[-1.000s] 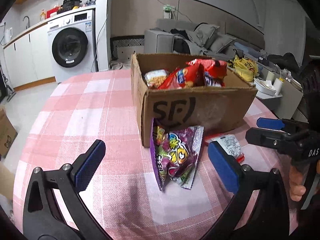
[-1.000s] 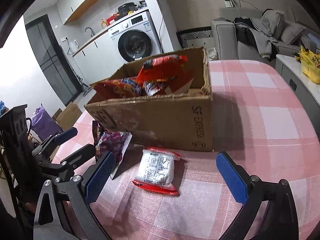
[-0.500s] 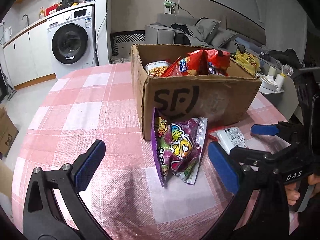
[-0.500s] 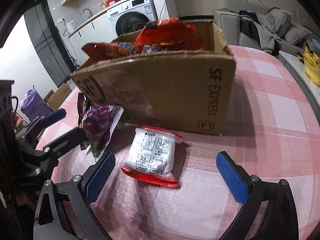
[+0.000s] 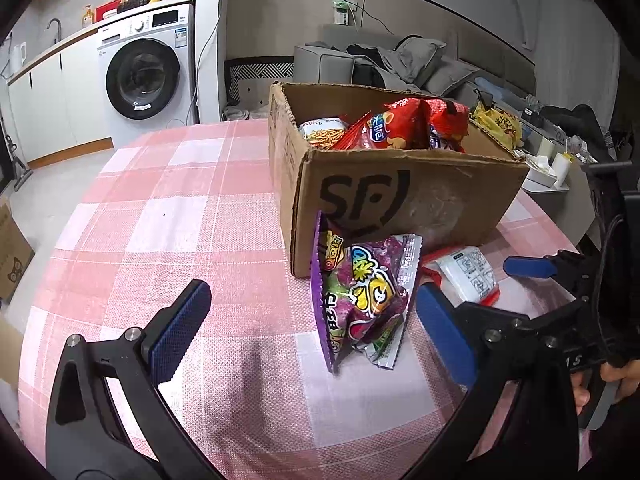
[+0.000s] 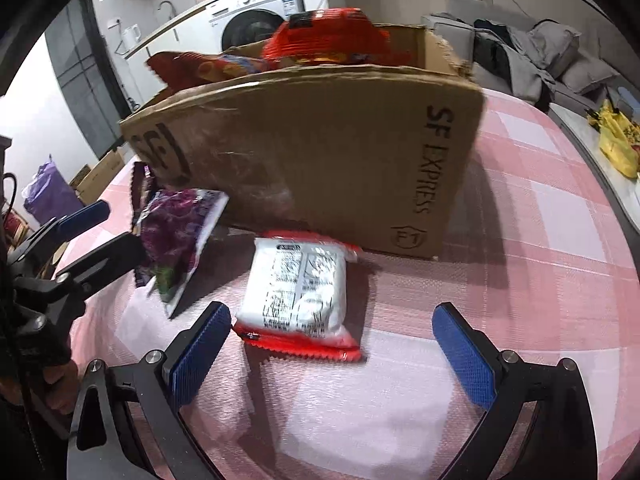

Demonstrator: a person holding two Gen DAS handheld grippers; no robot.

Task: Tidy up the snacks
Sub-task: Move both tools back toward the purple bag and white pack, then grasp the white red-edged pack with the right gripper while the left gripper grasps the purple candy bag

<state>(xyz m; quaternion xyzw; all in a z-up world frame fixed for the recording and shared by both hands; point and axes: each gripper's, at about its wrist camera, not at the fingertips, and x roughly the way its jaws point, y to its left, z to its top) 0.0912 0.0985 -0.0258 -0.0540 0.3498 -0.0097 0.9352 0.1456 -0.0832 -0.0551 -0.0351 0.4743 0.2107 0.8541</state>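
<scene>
Several snacks already sit in the box [image 5: 400, 196]. Two remain on the table beside it: purple bag [image 5: 360, 296] and white packet [image 6: 296, 292]. My left gripper [image 5: 312, 320] and right gripper [image 6: 332, 344] are wide open, empty.

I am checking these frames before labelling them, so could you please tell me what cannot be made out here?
- What lies low in the cardboard box: both views, hidden by its walls and the red bags on top.
- Print on the white packet: right wrist view, blurred and too small.
- Far end of the purple bag: right wrist view, behind the left gripper.
- Table edge nearest the cameras: cut off by the frame.
</scene>
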